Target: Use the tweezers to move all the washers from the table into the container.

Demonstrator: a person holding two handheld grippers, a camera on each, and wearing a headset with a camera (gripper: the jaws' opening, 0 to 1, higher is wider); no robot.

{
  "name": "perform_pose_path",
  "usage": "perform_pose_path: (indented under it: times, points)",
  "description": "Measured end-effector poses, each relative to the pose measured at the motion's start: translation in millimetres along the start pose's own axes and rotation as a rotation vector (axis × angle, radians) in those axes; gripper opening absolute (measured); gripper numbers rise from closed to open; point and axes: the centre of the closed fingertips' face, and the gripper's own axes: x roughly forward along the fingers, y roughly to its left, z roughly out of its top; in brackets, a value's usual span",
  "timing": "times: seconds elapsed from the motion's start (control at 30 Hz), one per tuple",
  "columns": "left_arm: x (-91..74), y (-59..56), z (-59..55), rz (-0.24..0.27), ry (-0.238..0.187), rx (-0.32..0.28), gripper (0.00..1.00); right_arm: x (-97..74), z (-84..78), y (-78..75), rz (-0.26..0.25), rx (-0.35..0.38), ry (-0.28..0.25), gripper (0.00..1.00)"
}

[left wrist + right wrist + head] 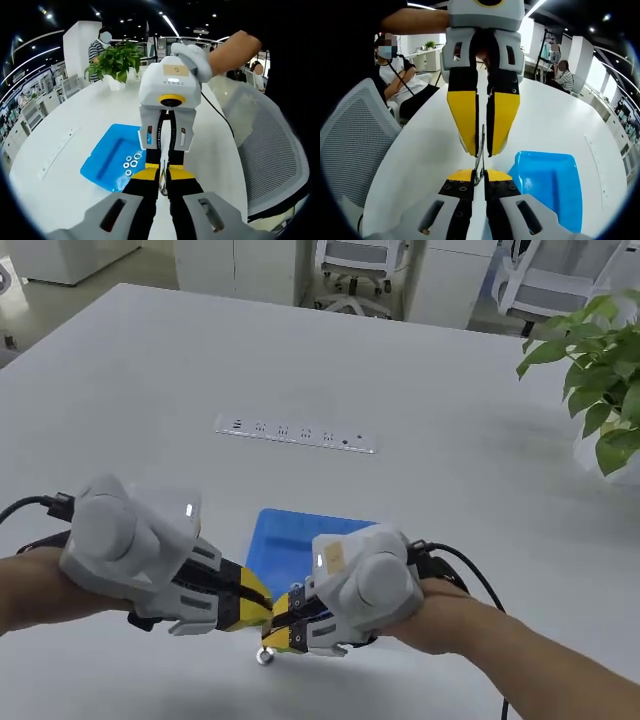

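Beside the container (550, 185), left tongs (482, 147) and right tongs (475, 182) pinch tweezers (479, 167).

2 gripper views face each other closely, sharing the container (102, 165).

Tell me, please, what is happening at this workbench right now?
A person holds a two-jaw gripper in each hand. The left gripper and right gripper meet tip to tip, both shut on the thin metal tweezers, beside the blue plastic tray on the white table. Several small metal washers already lie in the tray; one loose washer rests on the table by the gripper tips.
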Motion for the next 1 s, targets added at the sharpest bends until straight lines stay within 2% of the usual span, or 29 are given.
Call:
perform_pose_path:
  times: [0.17,0.27,0.33,0.47,0.53,0.63,0.83,1.0]
  points:
    - [-5.7,0.9,3.0,0.017,-0.017,-0.023,0.21,-5.2,3.3,1.1,-0.006,-0.004,0.0,0.08]
    - [-10.3,2.4,5.5,0.037,-0.043,-0.047,0.31,-9.4,6.5,0.8,-0.012,0.001,-0.005,0.08]
    - [-13.1,2.2,6.4,0.049,-0.057,-0.055,0.33,-12.5,9.0,0.2,-0.022,0.007,-0.01,0.08]
    - [-16.9,1.1,3.9,0.071,-0.065,-0.077,0.46,-19.0,14.8,0.5,-0.033,0.009,-0.012,0.08]
    - [-18.4,1.5,0.5,0.09,-0.063,-0.115,0.57,-22.8,18.0,-0.3,-0.041,0.012,-0.014,0.08]
    - [-21.3,-0.2,-2.2,0.111,-0.073,-0.156,0.67,-28.5,22.3,-1.3,-0.046,0.011,-0.014,0.08]
    - [-26.0,-6.3,-0.6,0.14,-0.108,-0.201,0.77,-41.2,30.9,-3.5,-0.053,0.014,-0.019,0.09]
    - [-27.1,-8.2,-0.3,0.162,-0.119,-0.216,0.88,-51.5,35.5,-6.5,-0.057,0.018,-0.02,0.09]
